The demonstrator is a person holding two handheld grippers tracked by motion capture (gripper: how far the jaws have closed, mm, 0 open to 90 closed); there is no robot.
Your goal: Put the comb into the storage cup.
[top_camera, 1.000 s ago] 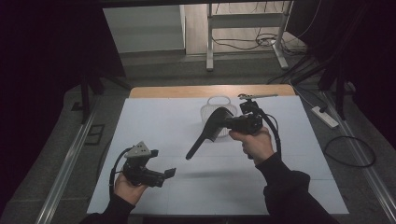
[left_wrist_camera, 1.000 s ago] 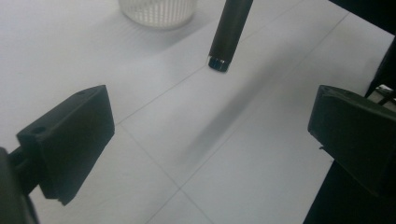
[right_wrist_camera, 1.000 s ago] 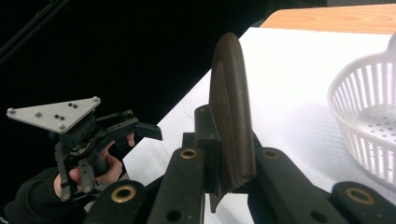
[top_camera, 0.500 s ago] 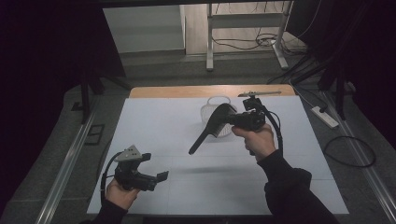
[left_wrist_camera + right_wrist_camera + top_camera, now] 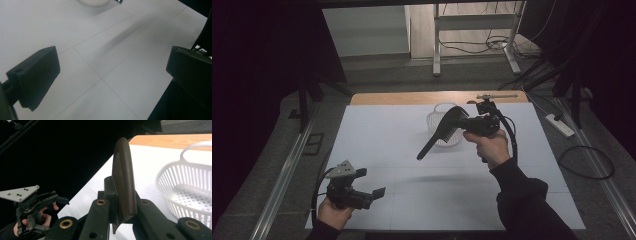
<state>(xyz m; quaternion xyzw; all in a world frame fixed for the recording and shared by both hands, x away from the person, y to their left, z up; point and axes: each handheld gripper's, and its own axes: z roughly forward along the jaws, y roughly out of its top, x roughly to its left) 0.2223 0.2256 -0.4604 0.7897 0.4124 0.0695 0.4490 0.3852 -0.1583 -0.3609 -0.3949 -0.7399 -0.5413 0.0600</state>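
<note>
A dark comb [image 5: 439, 137] hangs in the air over the white table sheet [image 5: 382, 135], its long handle slanting down to the left. My right gripper [image 5: 462, 121] is shut on the comb's curved back [image 5: 123, 175]; the jaws press it from both sides. Just behind the comb stands a white slatted basket [image 5: 437, 111], seen close on the right in the right gripper view [image 5: 190, 192]. My left gripper [image 5: 371, 182] is held low near the table's front left corner, jaws wide open with nothing between them [image 5: 112, 72]. The basket's base [image 5: 93, 2] is at that view's top edge.
A strip of bare wood [image 5: 412, 97] runs along the table's far edge. A white power strip [image 5: 559, 125] and cables lie on the floor to the right. Metal frame legs [image 5: 436, 45] stand beyond the table. Dark drapes close both sides.
My left gripper has drifted left and toward the table's near edge, still open. The right gripper and the comb have hardly shifted.
</note>
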